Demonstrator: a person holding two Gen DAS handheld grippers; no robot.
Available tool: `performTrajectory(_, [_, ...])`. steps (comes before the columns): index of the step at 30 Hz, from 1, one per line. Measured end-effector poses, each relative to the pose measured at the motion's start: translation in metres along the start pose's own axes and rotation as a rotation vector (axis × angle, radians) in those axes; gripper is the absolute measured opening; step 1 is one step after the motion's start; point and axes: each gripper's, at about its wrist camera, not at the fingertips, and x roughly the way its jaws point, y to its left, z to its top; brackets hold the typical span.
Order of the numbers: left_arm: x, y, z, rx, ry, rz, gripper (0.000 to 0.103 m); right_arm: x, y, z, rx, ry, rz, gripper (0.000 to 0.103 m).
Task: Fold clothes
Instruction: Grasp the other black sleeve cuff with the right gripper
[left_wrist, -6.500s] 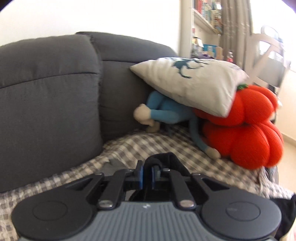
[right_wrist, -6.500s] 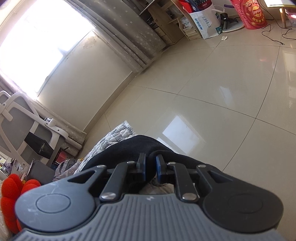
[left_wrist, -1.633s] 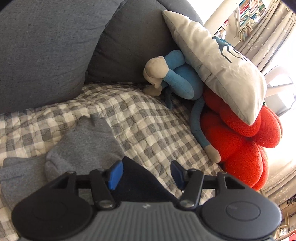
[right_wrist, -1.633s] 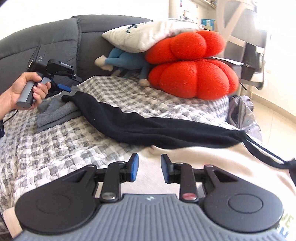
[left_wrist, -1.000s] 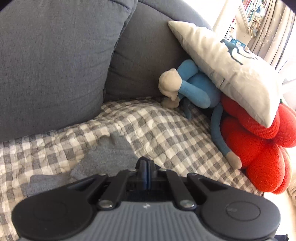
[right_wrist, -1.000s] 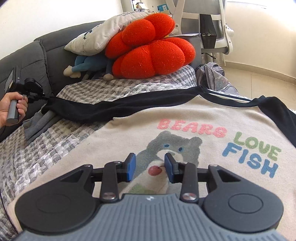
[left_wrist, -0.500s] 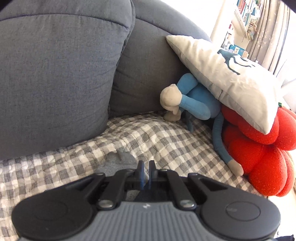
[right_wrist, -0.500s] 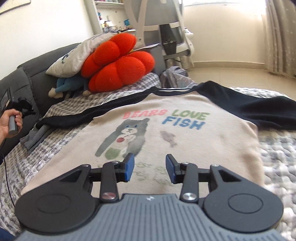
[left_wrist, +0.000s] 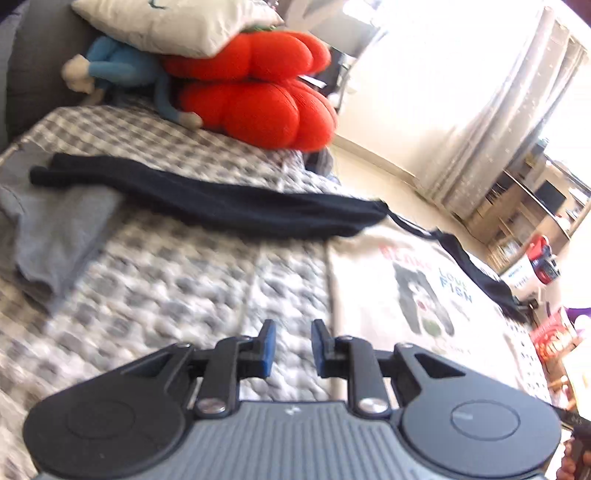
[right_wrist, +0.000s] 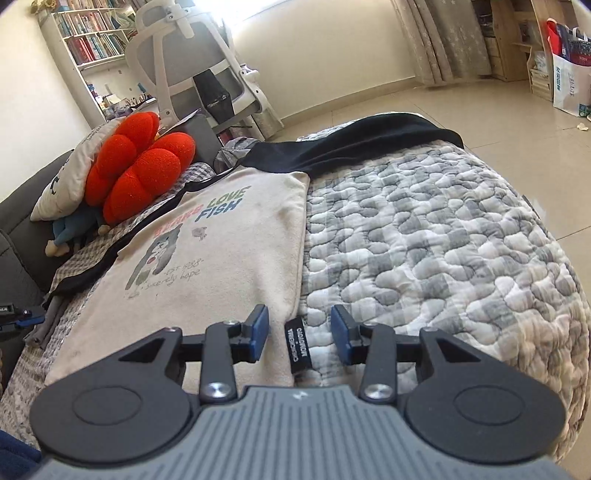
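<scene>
1. The cream shirt (right_wrist: 221, 251) with black sleeves lies spread flat, print side up, on the checked quilt (right_wrist: 424, 236) that covers the sofa; the print reads "LOVE FISH" over a bear drawing.
2. One black sleeve (left_wrist: 207, 201) stretches along the quilt toward the sofa's back cushions, its cuff end resting on a grey garment (left_wrist: 55, 225) near the quilt's far left part in the left wrist view (that picture is smeared by motion blur).
3. The other sleeve (right_wrist: 354, 144) runs out to the quilt's outer edge, by the tiled floor (right_wrist: 498, 92).
4. The left gripper (left_wrist: 290, 349) hovers over bare quilt just beside the shirt's side edge; its jaws have just been opening, a narrow gap now stands between the blue pads, and nothing is between them.
5. The right gripper (right_wrist: 299, 334) sits at the shirt's bottom corner, jaws spread apart, with the hem edge and a small black label (right_wrist: 297, 345) lying in the gap; the pads press on neither.
6. At the sofa's far end a red pumpkin cushion (right_wrist: 140, 166) is stacked with a white pillow (right_wrist: 66, 184) and a blue plush toy (left_wrist: 122, 72).
7. Beyond the sofa stand a white office chair (right_wrist: 192, 74) and a bookshelf (right_wrist: 92, 40).
</scene>
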Motion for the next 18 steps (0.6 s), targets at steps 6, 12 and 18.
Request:
performTrajectory(6, [0.017,-0.026,-0.038,0.027,0.076,-0.03,0.021,-0.01,0.004,-0.016,-0.021,-0.016,0.033,0.032])
performTrajectory(12, [0.015,-0.055,-0.056,0.146,0.074,0.008,0.009,-0.012,0.011,-0.019,-0.041,-0.026,0.013,0.008])
performTrajectory(18, [-0.009,-0.054,-0.047,0.098,0.088,-0.062,0.005,-0.04,0.002,0.0,-0.003,-0.089,0.08,0.006])
